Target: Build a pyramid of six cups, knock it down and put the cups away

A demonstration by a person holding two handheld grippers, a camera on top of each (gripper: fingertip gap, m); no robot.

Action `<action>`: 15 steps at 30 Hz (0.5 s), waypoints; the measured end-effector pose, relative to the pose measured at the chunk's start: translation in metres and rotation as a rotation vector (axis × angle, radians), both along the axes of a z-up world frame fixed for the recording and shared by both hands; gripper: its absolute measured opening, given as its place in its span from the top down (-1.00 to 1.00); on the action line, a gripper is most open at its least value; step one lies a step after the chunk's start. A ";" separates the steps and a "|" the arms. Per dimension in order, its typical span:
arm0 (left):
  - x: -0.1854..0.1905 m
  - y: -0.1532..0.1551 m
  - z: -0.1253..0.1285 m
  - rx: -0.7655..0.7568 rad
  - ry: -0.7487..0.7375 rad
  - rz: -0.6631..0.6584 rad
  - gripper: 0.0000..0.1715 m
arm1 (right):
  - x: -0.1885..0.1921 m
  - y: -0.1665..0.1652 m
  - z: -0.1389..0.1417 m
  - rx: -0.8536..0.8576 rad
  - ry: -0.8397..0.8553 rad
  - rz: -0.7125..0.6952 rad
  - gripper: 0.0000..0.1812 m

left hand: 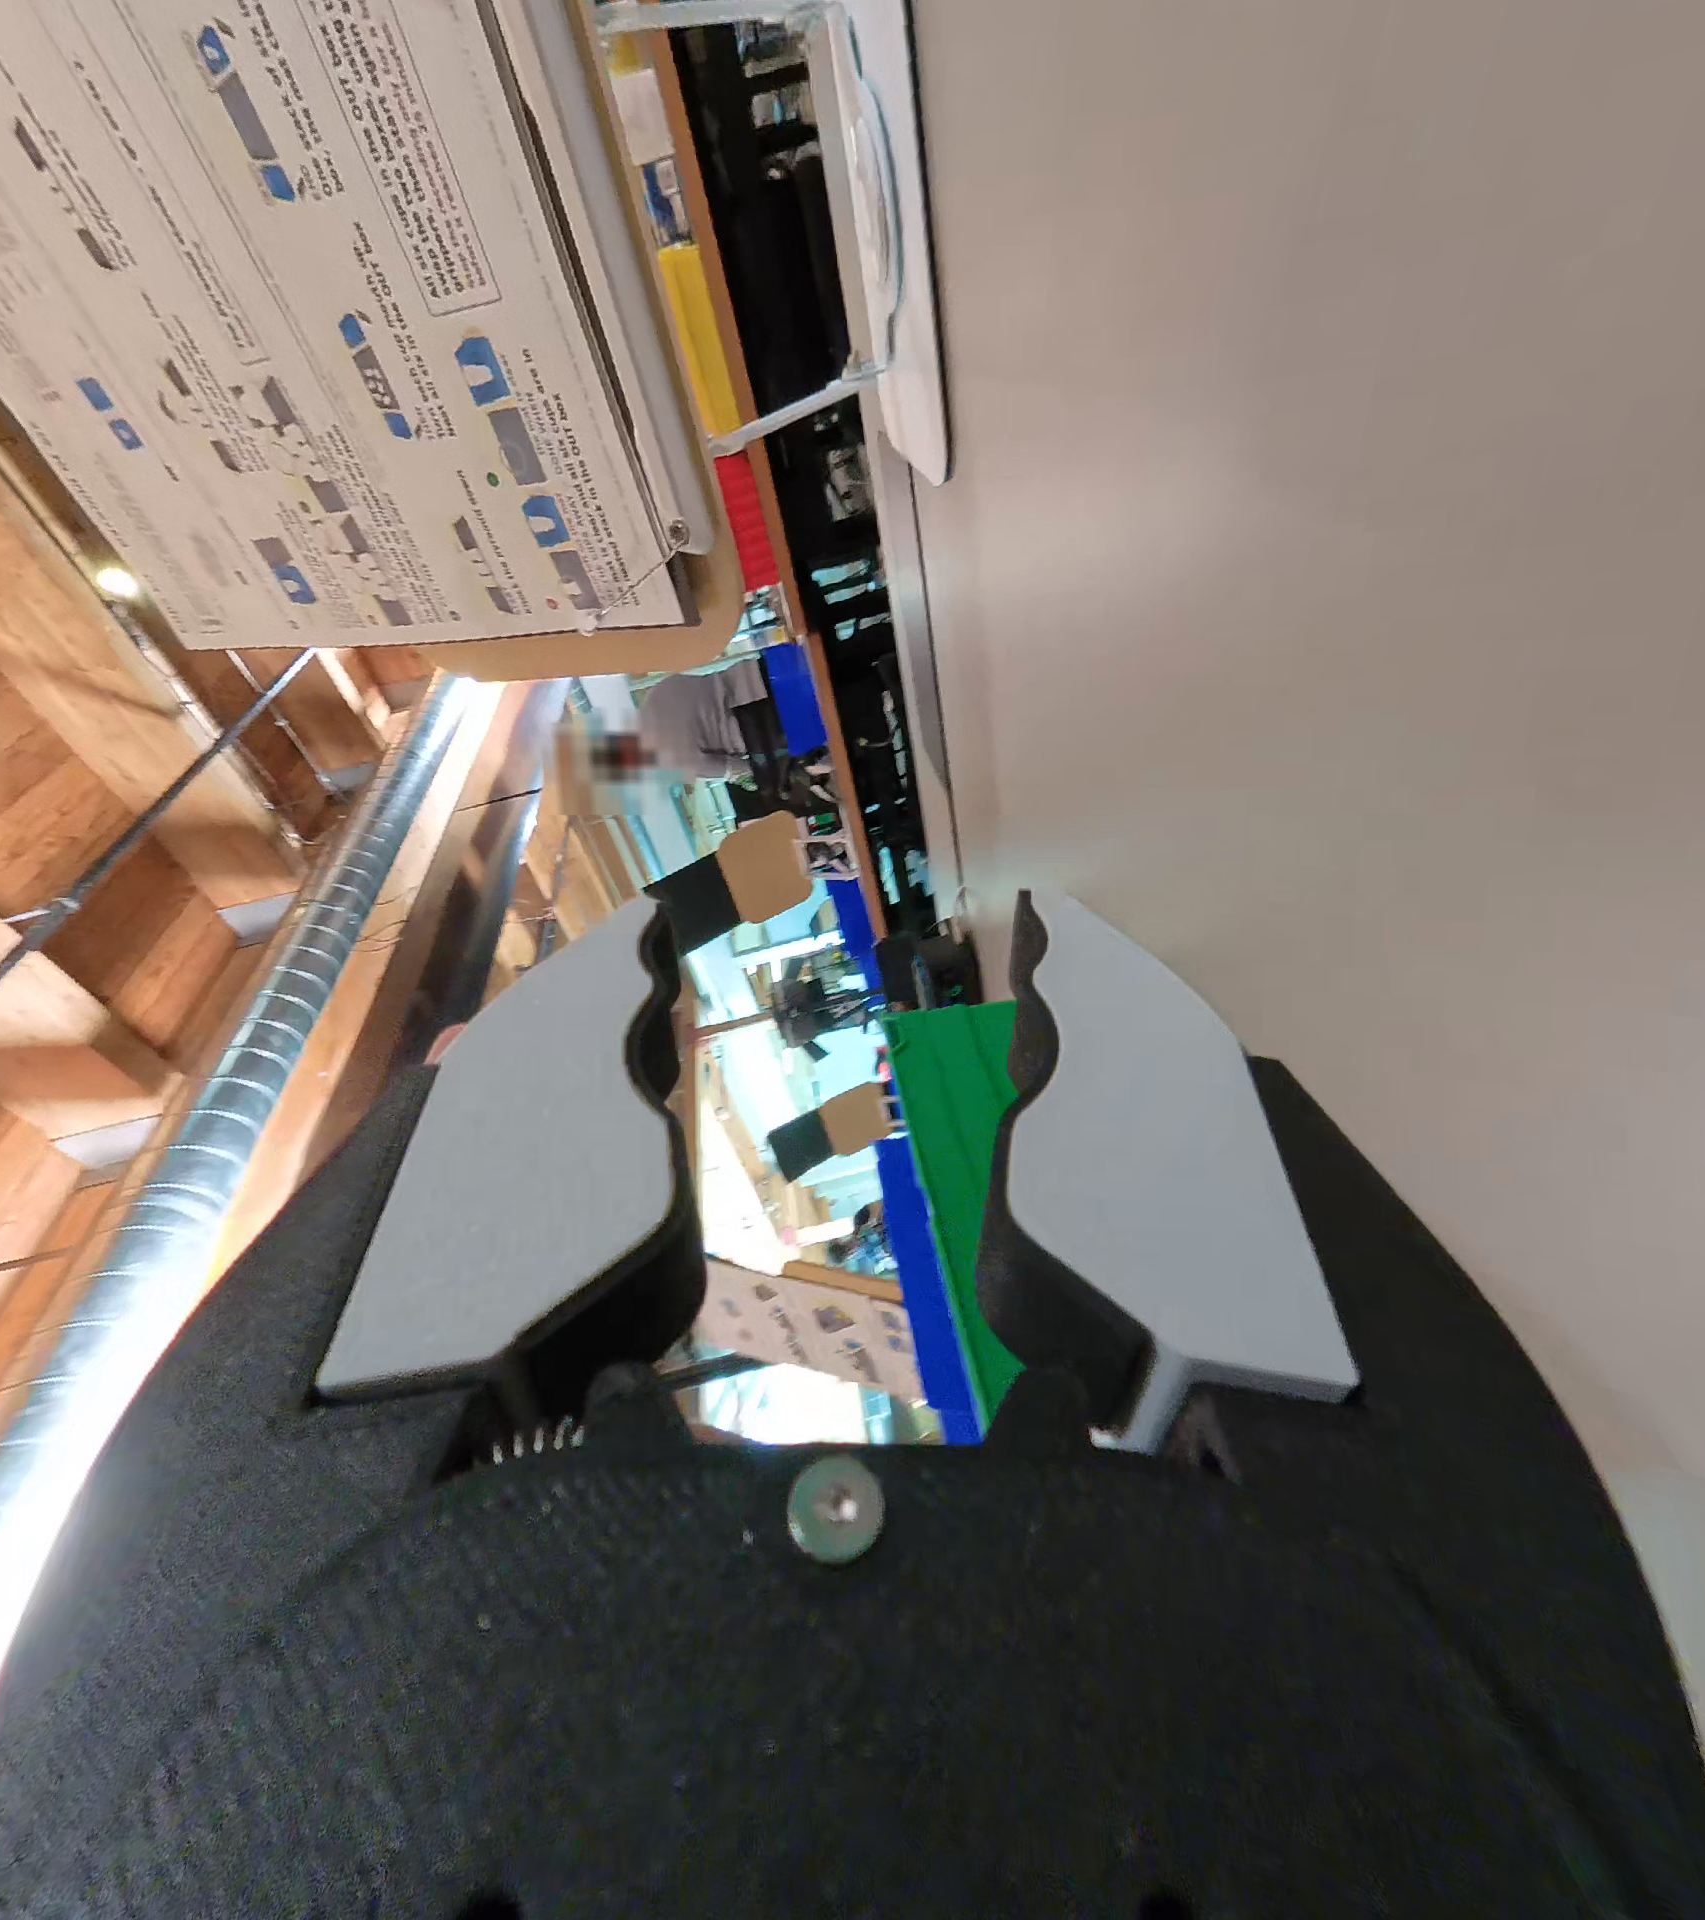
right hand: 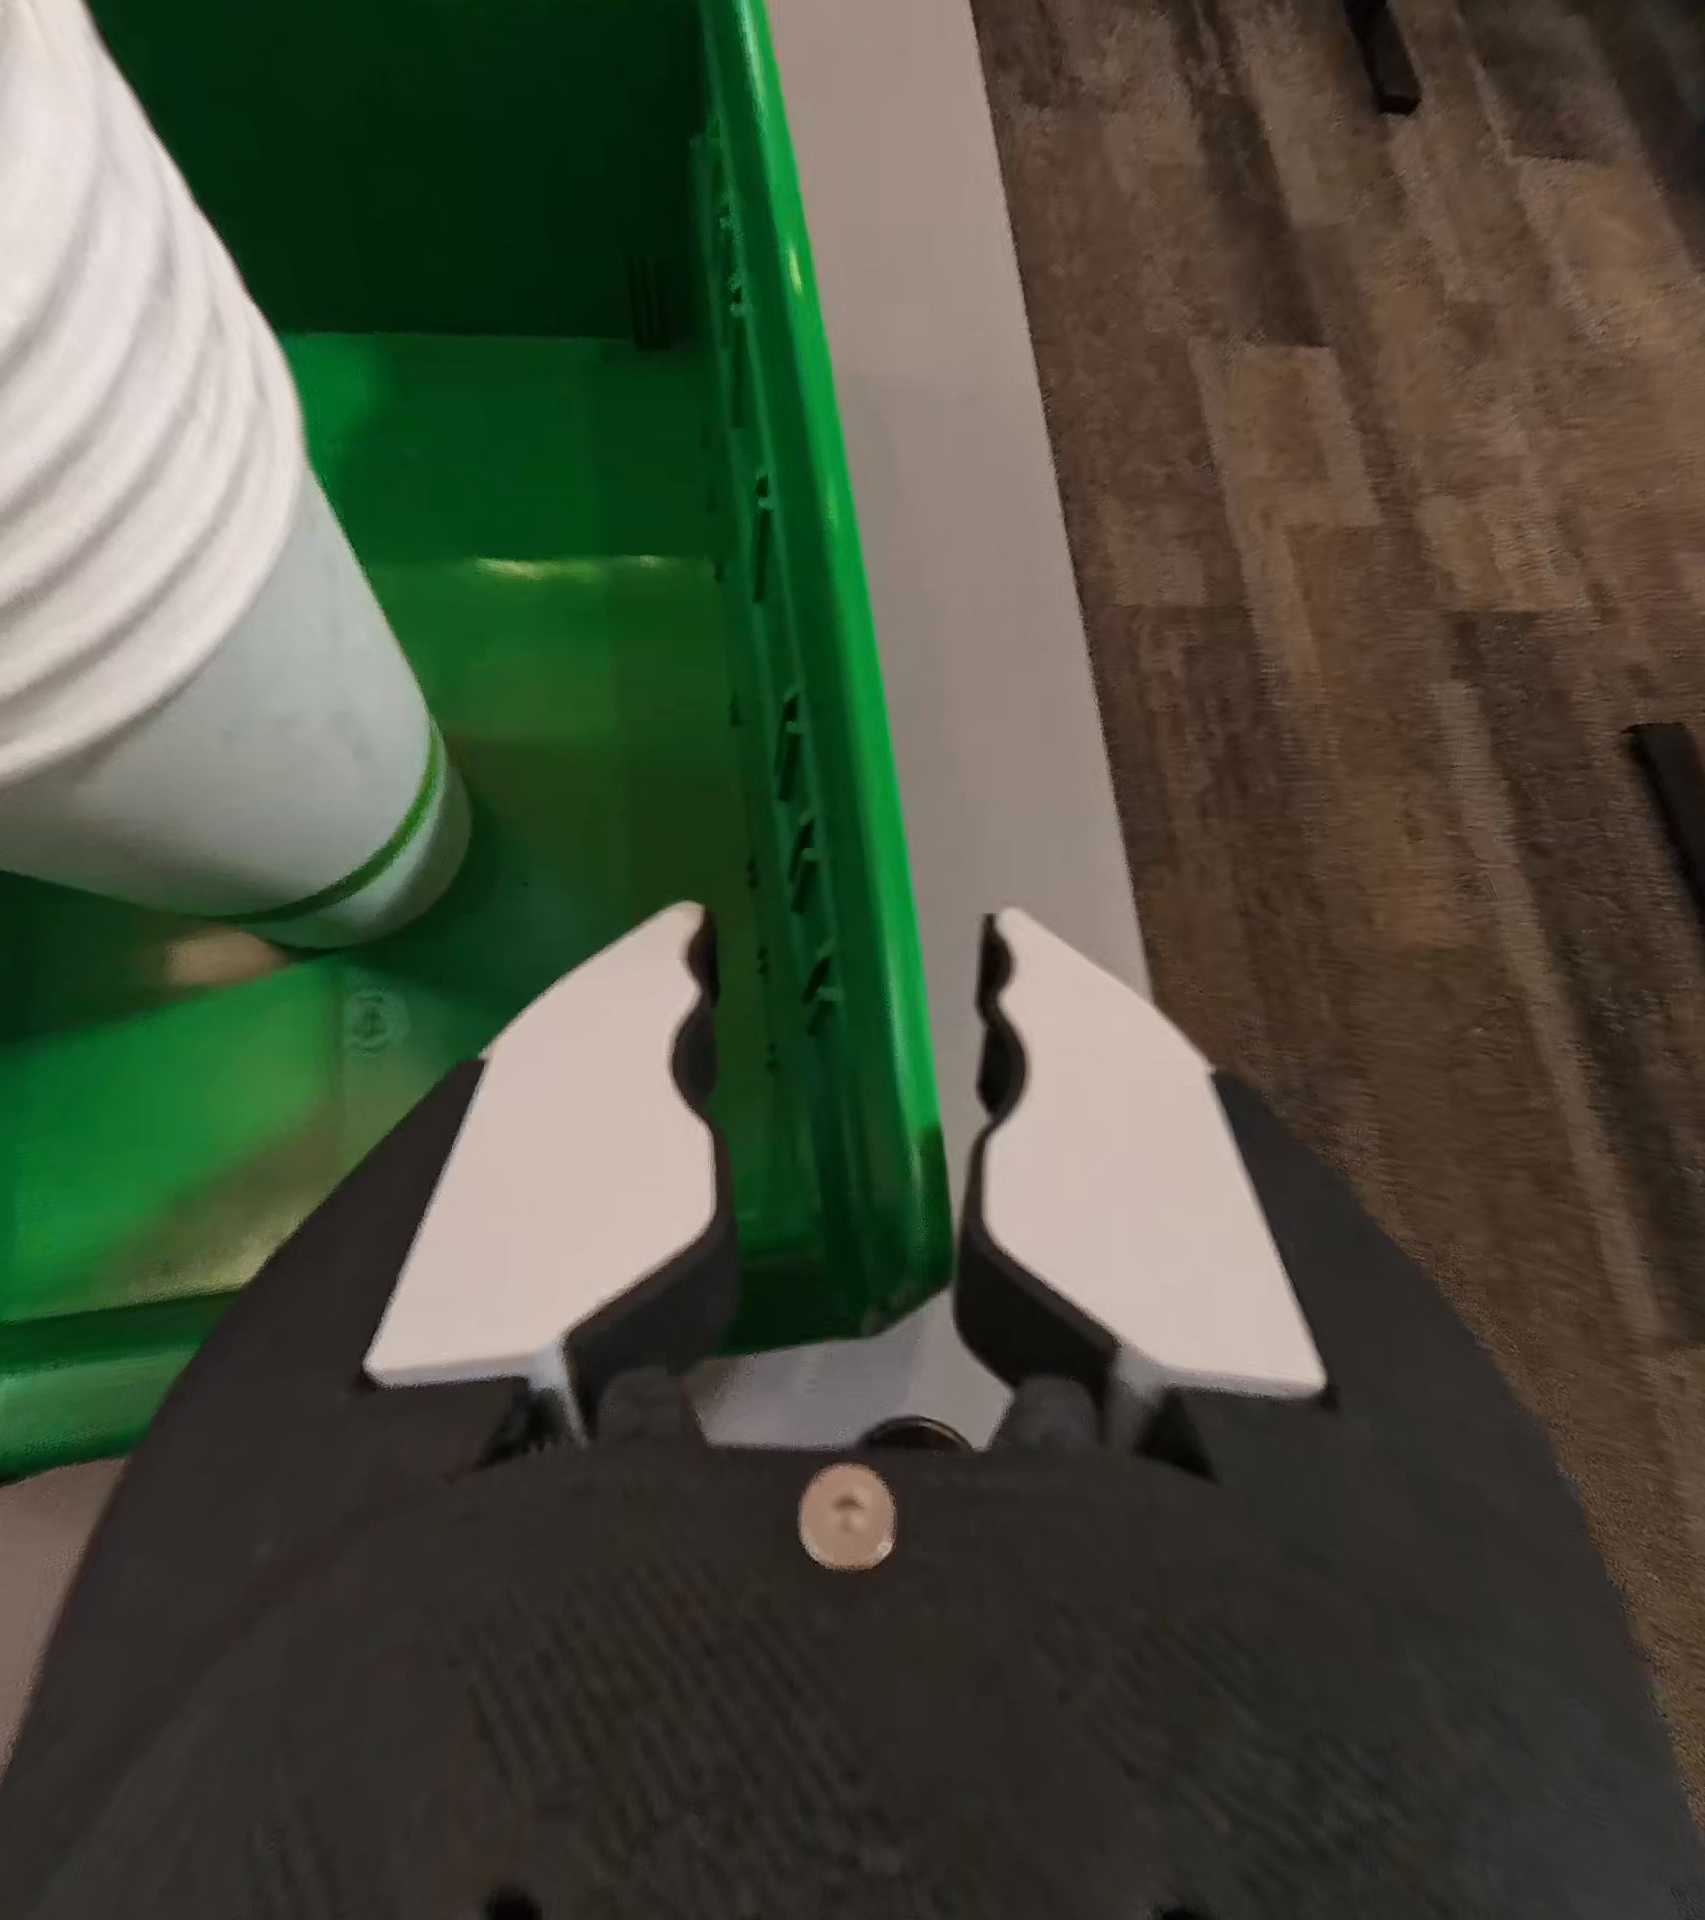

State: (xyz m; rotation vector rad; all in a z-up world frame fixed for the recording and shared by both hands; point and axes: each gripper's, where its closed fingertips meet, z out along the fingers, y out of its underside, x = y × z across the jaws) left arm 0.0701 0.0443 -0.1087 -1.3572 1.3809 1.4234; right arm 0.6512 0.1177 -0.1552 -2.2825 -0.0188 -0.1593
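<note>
Right gripper (right hand: 843,961) straddles green bin (right hand: 827,644) wall.

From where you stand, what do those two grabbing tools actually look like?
Both look alike. Each hand-held gripper, left and right, has a rough black body with a silver screw at the middle. Two light grey fingers fan out from it, their inner edges lined with wavy black pads. A small spring shows on the left one.
</note>
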 end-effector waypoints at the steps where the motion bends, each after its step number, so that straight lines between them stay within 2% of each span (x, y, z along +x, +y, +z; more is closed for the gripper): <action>1: 0.000 0.001 -0.001 -0.014 -0.040 -0.007 0.26 | -0.001 0.001 -0.001 0.009 0.024 -0.003 0.56; 2: -0.002 0.002 -0.001 -0.031 -0.089 -0.005 0.26 | 0.000 0.002 0.000 0.023 0.032 -0.011 0.72; 4: -0.015 0.006 0.006 -0.037 -0.210 0.022 0.23 | -0.006 0.004 0.001 0.040 0.065 0.045 0.83; 6: -0.042 0.013 0.022 -0.003 -0.353 0.088 0.12 | -0.017 0.004 0.002 0.066 0.134 0.112 0.93; 10: -0.126 0.014 0.037 0.005 -0.628 0.298 -0.04 | -0.023 0.006 0.003 0.086 0.136 0.129 0.94; 13: -0.204 0.004 0.038 0.041 -0.726 0.471 -0.05 | -0.031 0.008 0.004 0.098 0.198 0.129 0.94; 15: -0.249 -0.005 0.027 0.041 -0.840 0.565 0.02 | -0.037 0.008 0.004 0.101 0.205 0.135 0.95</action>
